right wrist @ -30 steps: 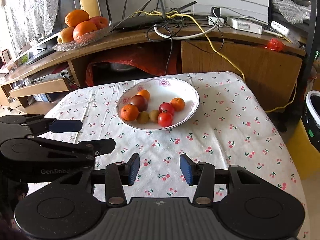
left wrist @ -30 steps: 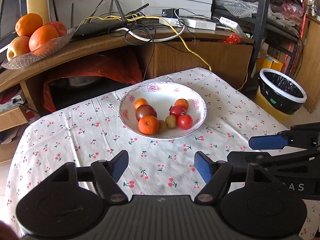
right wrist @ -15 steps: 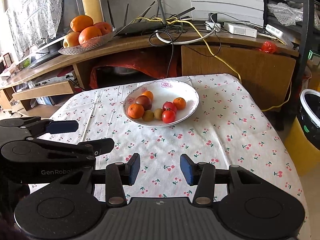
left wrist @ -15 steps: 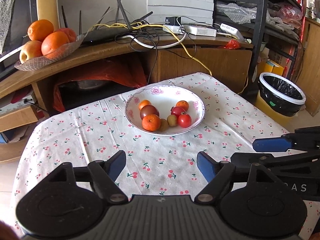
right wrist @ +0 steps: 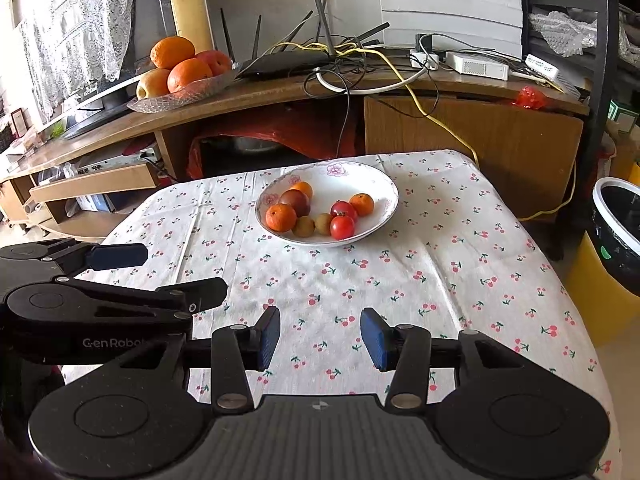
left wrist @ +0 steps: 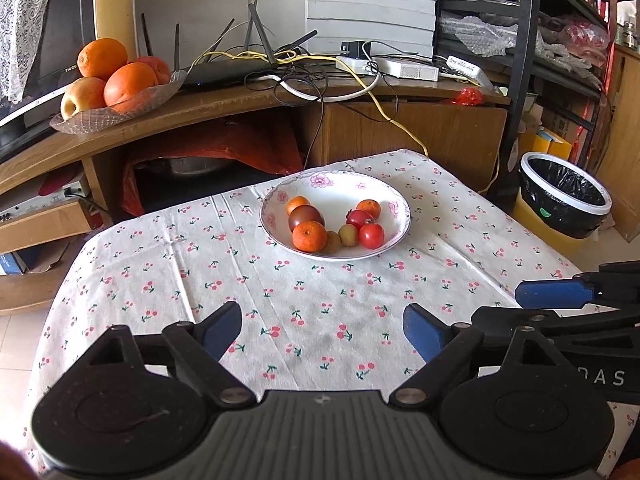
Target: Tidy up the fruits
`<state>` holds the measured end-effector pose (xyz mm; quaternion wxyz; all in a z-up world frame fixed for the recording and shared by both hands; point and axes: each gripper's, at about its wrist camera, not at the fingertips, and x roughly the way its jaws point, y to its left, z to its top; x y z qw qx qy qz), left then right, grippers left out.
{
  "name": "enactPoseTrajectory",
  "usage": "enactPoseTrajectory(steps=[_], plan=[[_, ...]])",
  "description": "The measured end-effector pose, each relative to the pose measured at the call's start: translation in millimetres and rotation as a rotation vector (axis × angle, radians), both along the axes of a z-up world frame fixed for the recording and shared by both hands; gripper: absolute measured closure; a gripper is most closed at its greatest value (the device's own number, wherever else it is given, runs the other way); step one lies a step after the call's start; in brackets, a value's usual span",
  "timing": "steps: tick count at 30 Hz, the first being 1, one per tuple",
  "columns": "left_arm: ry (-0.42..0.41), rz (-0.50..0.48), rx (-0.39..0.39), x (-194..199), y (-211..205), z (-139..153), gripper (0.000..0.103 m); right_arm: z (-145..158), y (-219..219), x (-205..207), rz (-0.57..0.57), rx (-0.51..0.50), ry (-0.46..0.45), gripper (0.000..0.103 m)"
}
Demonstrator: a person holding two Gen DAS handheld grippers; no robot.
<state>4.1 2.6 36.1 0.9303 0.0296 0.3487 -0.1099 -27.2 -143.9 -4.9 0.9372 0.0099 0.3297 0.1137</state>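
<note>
Cherry-print tablecloth (left wrist: 320, 300), left hand-held gripper (left wrist: 322, 330) spread wide, empty, right hand-held gripper (right wrist: 319, 338) likewise.

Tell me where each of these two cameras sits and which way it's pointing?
Left wrist view: rides on the left claw, looking forward over the table at the bowl; its own two open fingers show below, the right claw pokes in at the right edge.
Right wrist view: rides on the right claw, facing the same bowl; its open fingers show below, the left claw at the left edge.
Shared: bowl, table, fruit dish on the shelf, bin.
</note>
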Motion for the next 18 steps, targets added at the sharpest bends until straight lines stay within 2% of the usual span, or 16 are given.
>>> enactPoseTrajectory(steps=[18], plan=[[-0.016,0.025,-0.001,-24,2,2,0.005,0,3,-20,0.000,-0.002,-0.011,0.061]])
